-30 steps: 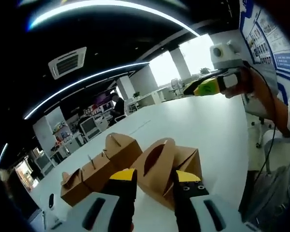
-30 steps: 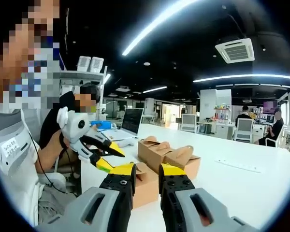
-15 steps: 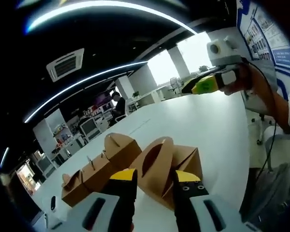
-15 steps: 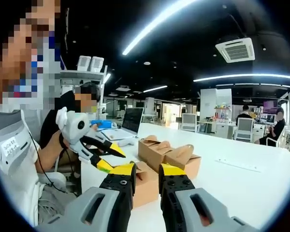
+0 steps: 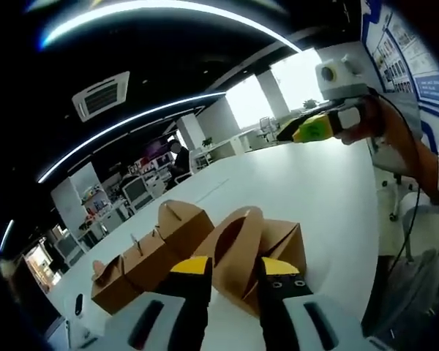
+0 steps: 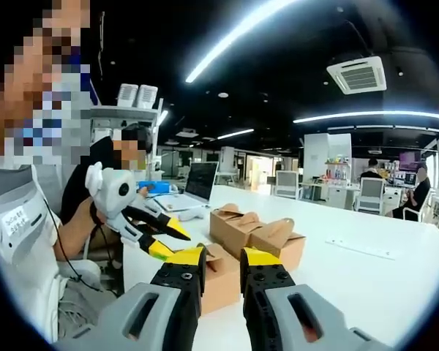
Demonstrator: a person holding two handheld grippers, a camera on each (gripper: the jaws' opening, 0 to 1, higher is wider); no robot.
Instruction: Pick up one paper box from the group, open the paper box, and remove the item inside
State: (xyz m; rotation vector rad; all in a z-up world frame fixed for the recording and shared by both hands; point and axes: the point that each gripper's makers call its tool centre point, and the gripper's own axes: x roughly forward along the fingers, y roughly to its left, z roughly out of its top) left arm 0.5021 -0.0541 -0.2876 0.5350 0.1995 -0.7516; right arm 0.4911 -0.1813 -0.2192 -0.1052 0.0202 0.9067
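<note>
Left gripper view looked along the left tongs (image 5: 230, 269), their yellow-tipped jaws spread with a gap between them and pinching nothing, held just above the nearest paper box (image 5: 252, 245) without touching it. Three more brown paper boxes (image 5: 150, 248) sat in a row behind it on the white counter (image 5: 307, 186). Farther off, the right tongs (image 5: 296, 131) hung in the air above the counter, gripped by a hand (image 5: 373, 121). Right gripper view showed the right tongs (image 6: 221, 256) with jaws parted and empty, raised over the counter (image 6: 366, 278) short of the boxes (image 6: 256, 234). At the left of that view, the left tongs (image 6: 172, 238) were spread apart beside the nearest box (image 6: 218, 281).
</note>
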